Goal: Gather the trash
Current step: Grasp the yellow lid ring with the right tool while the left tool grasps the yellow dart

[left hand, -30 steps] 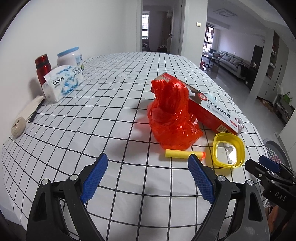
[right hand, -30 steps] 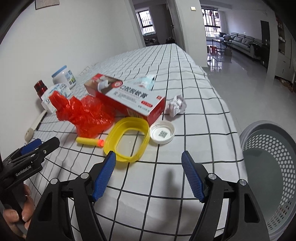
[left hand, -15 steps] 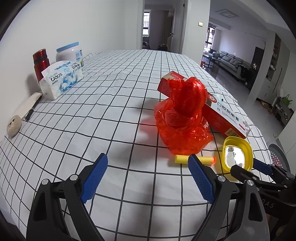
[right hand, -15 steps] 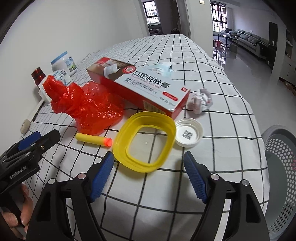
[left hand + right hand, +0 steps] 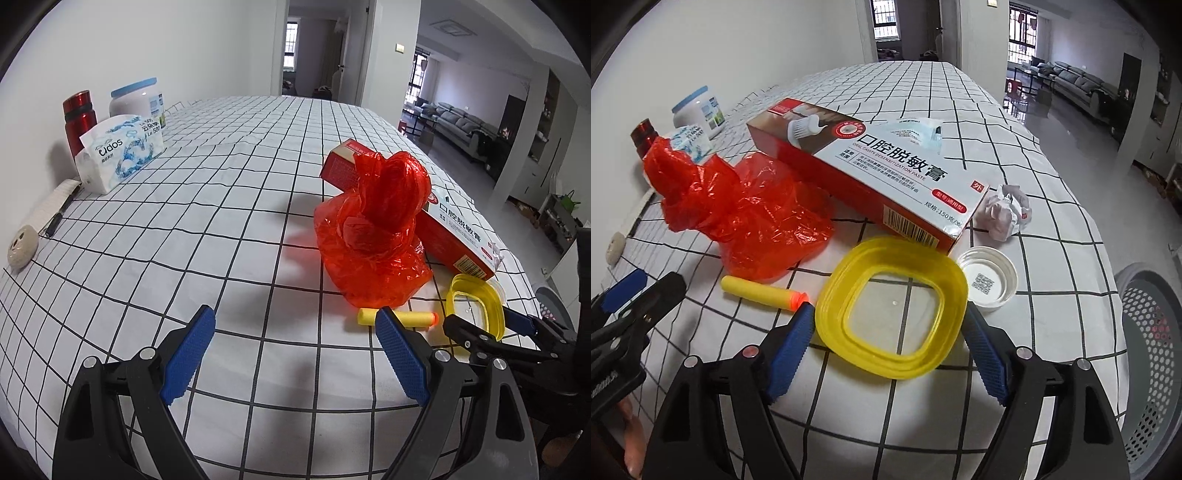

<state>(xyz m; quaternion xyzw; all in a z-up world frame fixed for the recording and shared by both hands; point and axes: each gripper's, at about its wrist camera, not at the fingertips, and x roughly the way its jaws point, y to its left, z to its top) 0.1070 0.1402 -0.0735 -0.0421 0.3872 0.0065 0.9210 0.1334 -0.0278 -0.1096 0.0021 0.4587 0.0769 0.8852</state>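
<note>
Your right tool (image 5: 888, 341) is released, its blue pads standing wide on either side of the yellow lid (image 5: 892, 306); the pads (image 5: 792, 349) do not press on the rim, so nothing is held yet. The lid lies flat on the bench (image 5: 1052, 258), directly ahead of this tool and between its fingers, and its near edge is the closest part to you. It is a rounded square, so no long axis matters much; I judge that you need only lower a little and close across the rim. Your left tool (image 5: 293, 356) is also released and empty, hovering over bare cloth, with the yellow foam dart (image 5: 397, 317) just beyond its right pad. The dart lies crosswise to that tool, orange tip toward the lid. Further out you see the red plastic bag (image 5: 746, 218) leaning on the toothpaste box (image 5: 871, 173), then a white cap (image 5: 988, 280) just beside the lid, and a crumpled paper (image 5: 1006, 212) near the box end. The perforated bin (image 5: 1152, 350) stands beside the bench on your right, so the right hand is nearer to it.
</note>
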